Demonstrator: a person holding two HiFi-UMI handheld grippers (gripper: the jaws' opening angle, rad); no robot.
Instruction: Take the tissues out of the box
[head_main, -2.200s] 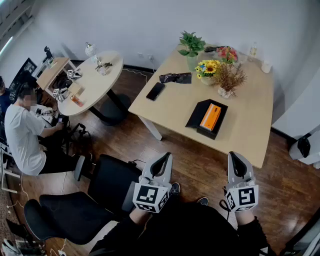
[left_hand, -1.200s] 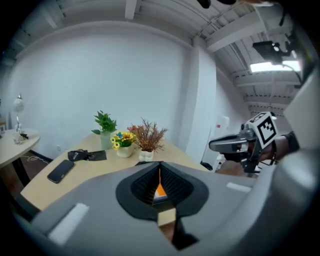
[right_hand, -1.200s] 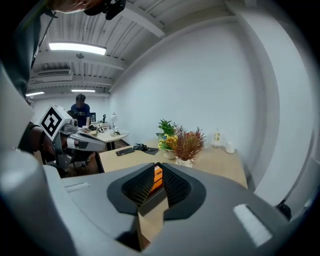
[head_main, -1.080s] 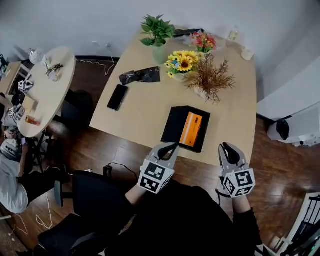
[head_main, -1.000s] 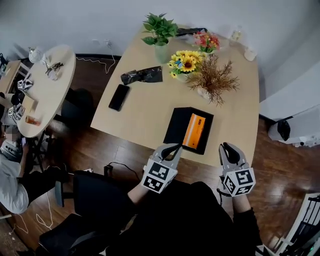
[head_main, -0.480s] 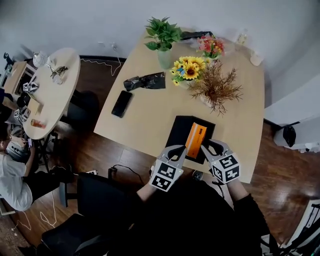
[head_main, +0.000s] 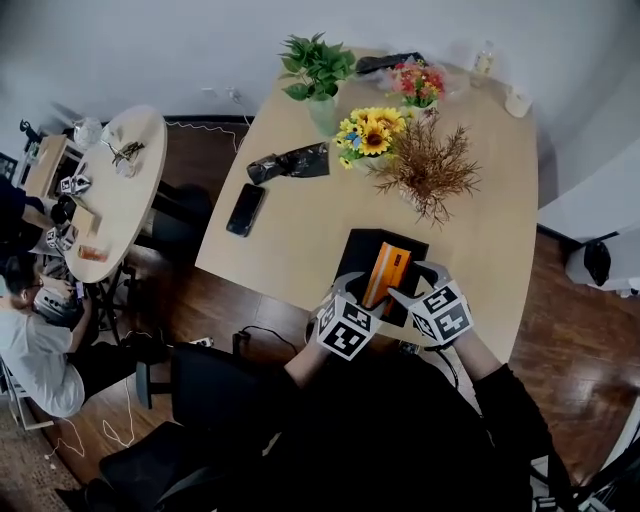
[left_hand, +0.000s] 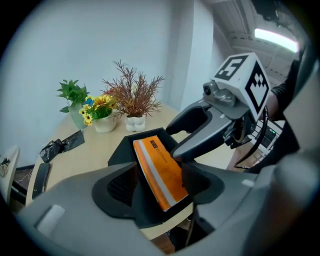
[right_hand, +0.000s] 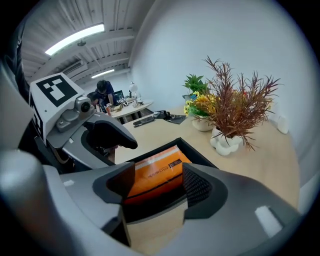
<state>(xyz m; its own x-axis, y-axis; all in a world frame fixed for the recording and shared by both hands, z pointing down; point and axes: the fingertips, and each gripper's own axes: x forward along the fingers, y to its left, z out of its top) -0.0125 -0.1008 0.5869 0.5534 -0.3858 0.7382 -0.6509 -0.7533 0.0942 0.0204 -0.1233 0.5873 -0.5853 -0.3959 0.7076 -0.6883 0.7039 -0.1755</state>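
Note:
An open black box (head_main: 358, 260) lies near the front edge of the light wooden table (head_main: 300, 240), with an orange tissue pack (head_main: 386, 273) in it. My left gripper (head_main: 351, 291) is at the box's near left corner and my right gripper (head_main: 414, 284) at its near right. Both jaws are opening. In the left gripper view the orange pack (left_hand: 161, 170) shows between the spread fingers of the left gripper (left_hand: 157, 180), untouched, with the right gripper (left_hand: 210, 131) just beyond. The right gripper (right_hand: 157, 187) frames the pack (right_hand: 152, 176) and box rim (right_hand: 201, 156) without gripping.
Behind the box stand a dried-twig vase (head_main: 430, 172), sunflowers (head_main: 368, 132), a green plant (head_main: 315, 68) and pink flowers (head_main: 417, 84). A phone (head_main: 245, 209) and a black bag (head_main: 293, 162) lie at left. A round table (head_main: 110, 195), a seated person (head_main: 40, 345) and a black chair (head_main: 215, 395) stand at left.
Both grippers have come forward from below the table edge to the near end of the box, the right one swinging left. Their jaws have spread apart.

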